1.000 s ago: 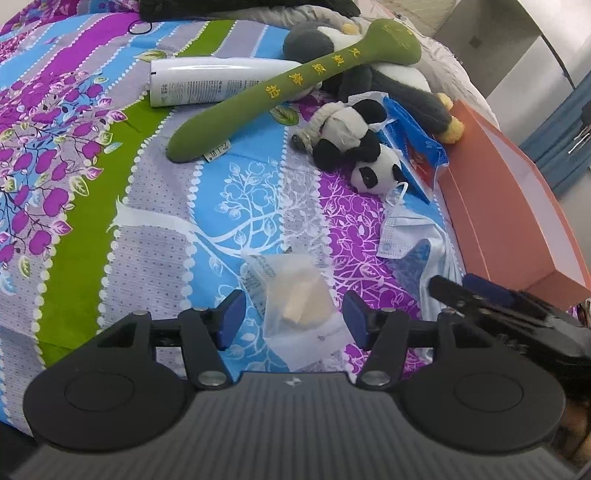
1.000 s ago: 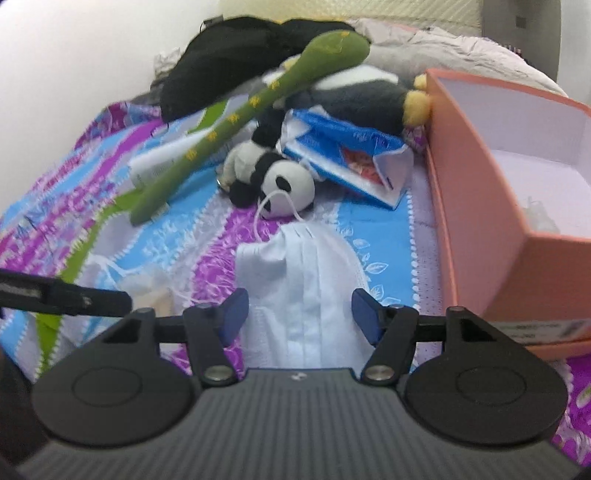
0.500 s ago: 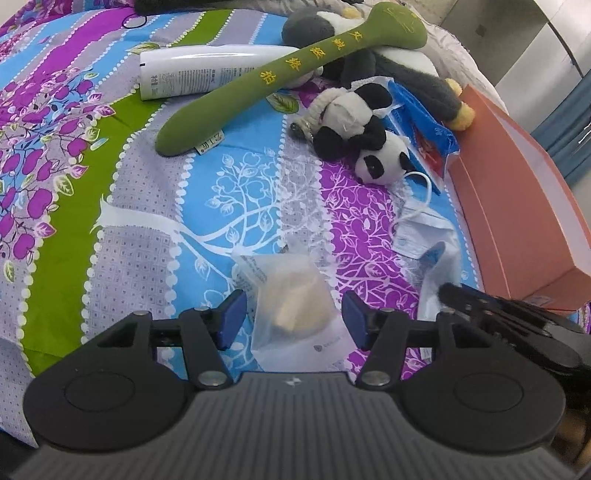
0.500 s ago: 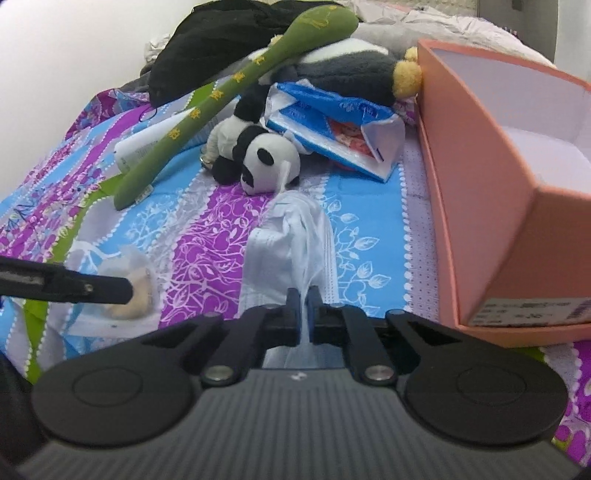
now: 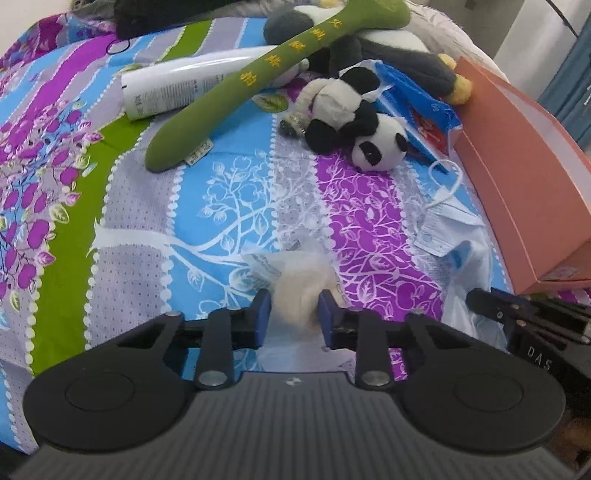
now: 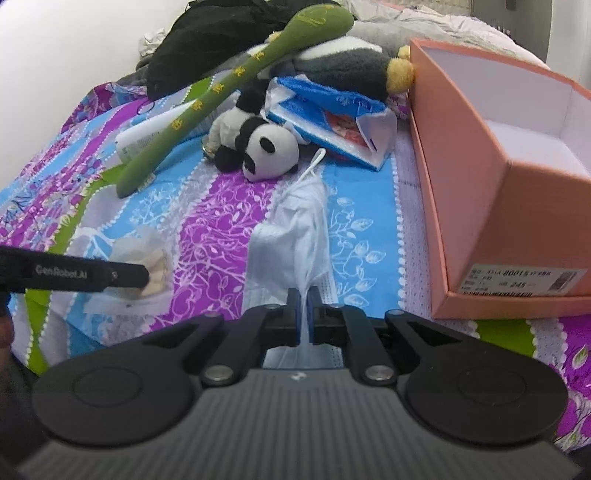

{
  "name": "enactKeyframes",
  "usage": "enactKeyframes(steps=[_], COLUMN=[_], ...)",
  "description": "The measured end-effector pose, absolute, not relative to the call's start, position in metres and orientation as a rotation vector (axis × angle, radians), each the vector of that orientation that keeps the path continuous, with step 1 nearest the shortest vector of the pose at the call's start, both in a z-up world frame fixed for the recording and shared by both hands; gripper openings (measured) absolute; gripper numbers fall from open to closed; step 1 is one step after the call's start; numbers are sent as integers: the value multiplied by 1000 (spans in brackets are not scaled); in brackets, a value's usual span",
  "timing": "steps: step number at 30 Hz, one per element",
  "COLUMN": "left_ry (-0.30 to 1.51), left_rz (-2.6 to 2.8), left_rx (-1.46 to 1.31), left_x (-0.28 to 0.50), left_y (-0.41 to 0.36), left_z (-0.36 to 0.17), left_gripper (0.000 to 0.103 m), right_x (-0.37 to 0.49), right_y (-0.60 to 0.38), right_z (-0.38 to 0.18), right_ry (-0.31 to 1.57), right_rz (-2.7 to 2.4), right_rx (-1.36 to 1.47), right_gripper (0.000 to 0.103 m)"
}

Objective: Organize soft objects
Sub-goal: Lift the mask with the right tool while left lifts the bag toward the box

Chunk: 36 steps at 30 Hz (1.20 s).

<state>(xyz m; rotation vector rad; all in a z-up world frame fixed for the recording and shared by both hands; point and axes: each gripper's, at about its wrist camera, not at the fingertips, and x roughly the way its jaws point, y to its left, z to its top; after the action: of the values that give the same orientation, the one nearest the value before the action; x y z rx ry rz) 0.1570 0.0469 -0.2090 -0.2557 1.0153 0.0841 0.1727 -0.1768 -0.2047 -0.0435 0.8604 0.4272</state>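
My left gripper (image 5: 294, 314) is shut on a clear bag holding a cream soft pad (image 5: 297, 295) on the patterned bedspread. The bag also shows in the right wrist view (image 6: 147, 266), with the left gripper's finger (image 6: 92, 275) on it. My right gripper (image 6: 304, 314) is shut on a white face mask (image 6: 295, 240), which also shows in the left wrist view (image 5: 454, 236). A small panda plush (image 5: 354, 122) (image 6: 258, 147) and a long green plush stick (image 5: 266, 77) (image 6: 229, 92) lie farther up the bed.
An open orange box (image 6: 498, 177) (image 5: 524, 177) stands on the right side of the bed. A blue tissue pack (image 6: 332, 114), a white tube (image 5: 199, 85), a large grey plush (image 6: 340, 62) and black cloth (image 6: 229, 33) lie at the far end.
My left gripper has closed on the bagged cream pad. My right gripper, shut on the mask half a second ago, holds it bunched and slightly raised. Both views have moved a little forward.
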Motion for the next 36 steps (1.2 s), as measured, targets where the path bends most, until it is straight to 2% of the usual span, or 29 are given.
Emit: enactKeyframes(steps=[7, 21, 36], left_ry=[978, 816, 642], left_rz=[56, -33, -189], left_rx=[-248, -223, -120], left_x=[149, 135, 189], left_y=[44, 26, -46], left_z=[-189, -91, 21], left_gripper=[28, 28, 28], right_x=[162, 147, 177], right_y=[-179, -191, -257], right_z=[-176, -72, 21], right_ry=[808, 601, 415], right_rz=[433, 456, 334], right_rx=[-33, 7, 22], right_gripper=[7, 7, 7])
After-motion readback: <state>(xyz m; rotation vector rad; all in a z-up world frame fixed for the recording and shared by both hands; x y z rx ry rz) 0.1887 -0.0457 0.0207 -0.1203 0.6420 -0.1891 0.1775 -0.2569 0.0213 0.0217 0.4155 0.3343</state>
